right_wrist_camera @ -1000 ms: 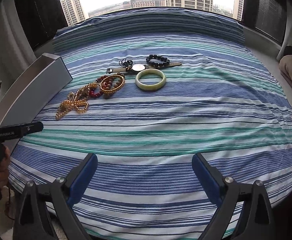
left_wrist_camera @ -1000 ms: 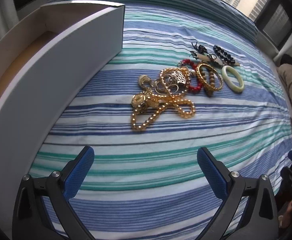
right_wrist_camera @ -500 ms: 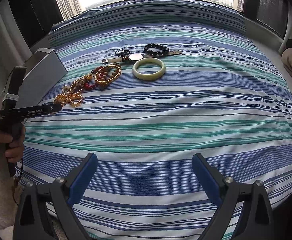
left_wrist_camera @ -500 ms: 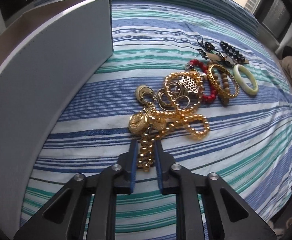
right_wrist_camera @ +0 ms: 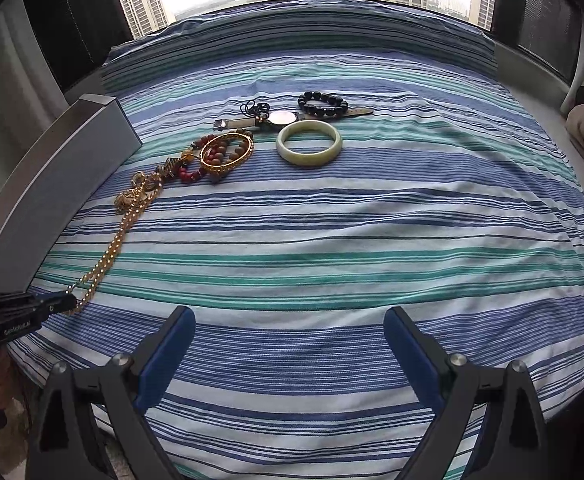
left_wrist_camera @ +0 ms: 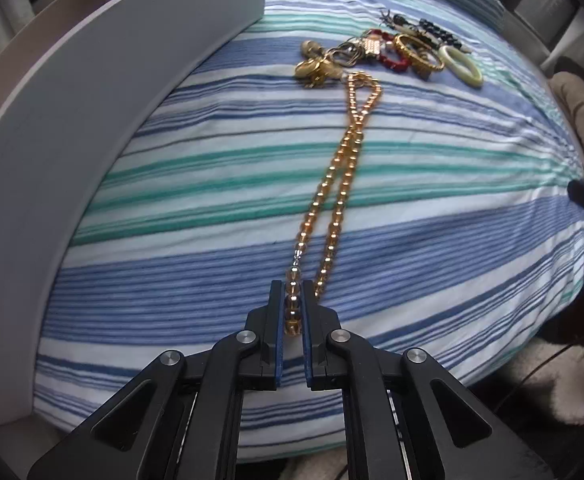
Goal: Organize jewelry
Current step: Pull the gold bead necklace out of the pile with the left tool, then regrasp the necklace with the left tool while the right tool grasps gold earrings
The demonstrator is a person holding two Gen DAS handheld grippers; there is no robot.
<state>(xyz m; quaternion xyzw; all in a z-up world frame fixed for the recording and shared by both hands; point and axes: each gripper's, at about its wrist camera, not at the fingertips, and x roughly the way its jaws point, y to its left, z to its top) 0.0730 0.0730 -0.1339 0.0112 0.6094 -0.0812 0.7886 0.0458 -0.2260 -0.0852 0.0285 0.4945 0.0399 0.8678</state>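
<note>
My left gripper (left_wrist_camera: 292, 300) is shut on one end of a long amber bead necklace (left_wrist_camera: 339, 184), which lies stretched in a double strand across the striped bedspread toward the jewelry pile (left_wrist_camera: 331, 62). In the right wrist view the same necklace (right_wrist_camera: 112, 248) runs from the left gripper (right_wrist_camera: 66, 303) up to the pile (right_wrist_camera: 144, 188). The pile holds gold chains, a red bead bracelet (right_wrist_camera: 190, 174), a gold bangle (right_wrist_camera: 228, 152), a jade bangle (right_wrist_camera: 308, 143), a watch (right_wrist_camera: 280, 118) and a black bead bracelet (right_wrist_camera: 321, 104). My right gripper (right_wrist_camera: 288, 344) hangs open over bare bedspread.
A long grey-white box (left_wrist_camera: 72, 128) stands along the left side of the bed; it also shows in the right wrist view as the box (right_wrist_camera: 64, 176). The striped bedspread (right_wrist_camera: 371, 220) ends at a near edge below both grippers. A beige cushion (left_wrist_camera: 579, 120) lies at the right.
My left gripper shut on the end of the amber necklace, then drew back toward the near edge, pulling the necklace out of the pile into a straight line. The right gripper stayed put.
</note>
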